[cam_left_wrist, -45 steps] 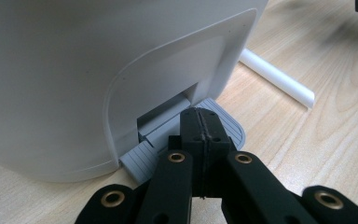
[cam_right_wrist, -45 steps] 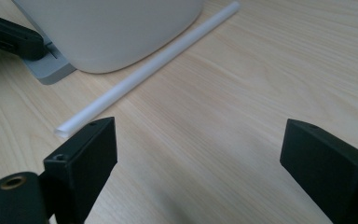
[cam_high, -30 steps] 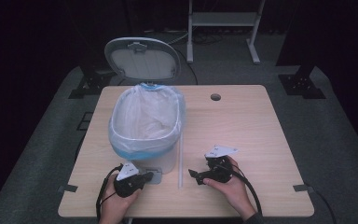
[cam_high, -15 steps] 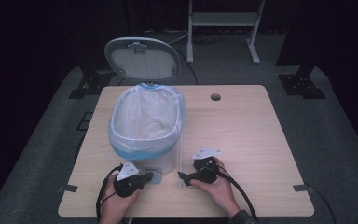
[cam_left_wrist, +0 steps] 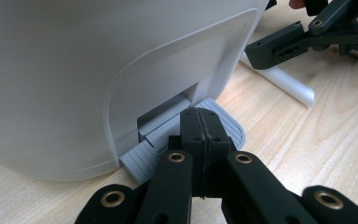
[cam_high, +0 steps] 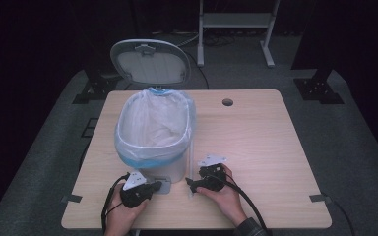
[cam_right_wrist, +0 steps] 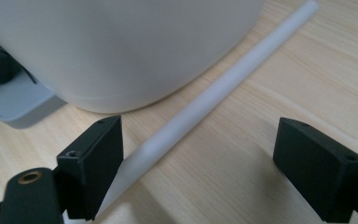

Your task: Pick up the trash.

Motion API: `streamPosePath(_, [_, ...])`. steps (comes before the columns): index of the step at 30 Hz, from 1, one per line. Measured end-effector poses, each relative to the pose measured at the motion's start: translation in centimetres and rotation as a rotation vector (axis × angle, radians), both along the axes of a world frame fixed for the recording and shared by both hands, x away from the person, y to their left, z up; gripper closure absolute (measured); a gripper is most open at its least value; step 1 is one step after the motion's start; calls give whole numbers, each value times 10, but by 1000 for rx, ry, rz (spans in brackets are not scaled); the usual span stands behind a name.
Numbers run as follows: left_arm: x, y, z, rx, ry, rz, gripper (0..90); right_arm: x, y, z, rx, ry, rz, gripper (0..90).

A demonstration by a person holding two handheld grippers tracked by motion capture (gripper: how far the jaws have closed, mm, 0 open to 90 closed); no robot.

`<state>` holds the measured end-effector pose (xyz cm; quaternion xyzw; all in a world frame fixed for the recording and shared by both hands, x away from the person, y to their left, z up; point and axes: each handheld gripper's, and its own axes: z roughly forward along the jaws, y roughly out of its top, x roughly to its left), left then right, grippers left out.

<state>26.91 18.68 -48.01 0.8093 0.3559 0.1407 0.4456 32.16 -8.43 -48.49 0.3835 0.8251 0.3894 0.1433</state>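
Note:
A white pedal bin [cam_high: 153,142] with a blue-edged bag liner stands at the table's left, its lid [cam_high: 150,61] raised. My left gripper [cam_high: 155,186] is shut and empty, and its closed tips [cam_left_wrist: 200,116] rest on the bin's grey pedal [cam_left_wrist: 226,126]. A thin white tube [cam_high: 191,160] lies flat on the table along the bin's right side. My right gripper [cam_high: 192,184] is open, low over the tube's near end. In the right gripper view the tube [cam_right_wrist: 223,88] runs between the jaws of my right gripper [cam_right_wrist: 200,154], close to the left jaw.
The wooden table [cam_high: 261,142] has a cable hole [cam_high: 227,102] at the back. The bin wall [cam_right_wrist: 121,46] stands right in front of both grippers. Dark floor, black stands and a white frame surround the table.
My right gripper has moved left across the table to the tube beside the bin. The left gripper stays on the pedal and the lid stays up.

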Motion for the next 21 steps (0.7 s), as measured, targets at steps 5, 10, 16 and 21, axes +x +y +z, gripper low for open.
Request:
streamPosePath(5, [0,0,0,0,0,0,900,2,-2,0,-21,-1,-15,148])
streamPosePath(10, [0,0,0,0,0,0,900,3,-6,0,-37,-6,-33,148])
streamPosePath(16, [0,0,0,0,0,-1,900,6,-15,0,-50,-6,-52,147])
streamPosePath(21, [0,0,0,0,-1,-1,900,7,-23,1,-57,-4,-66,147])
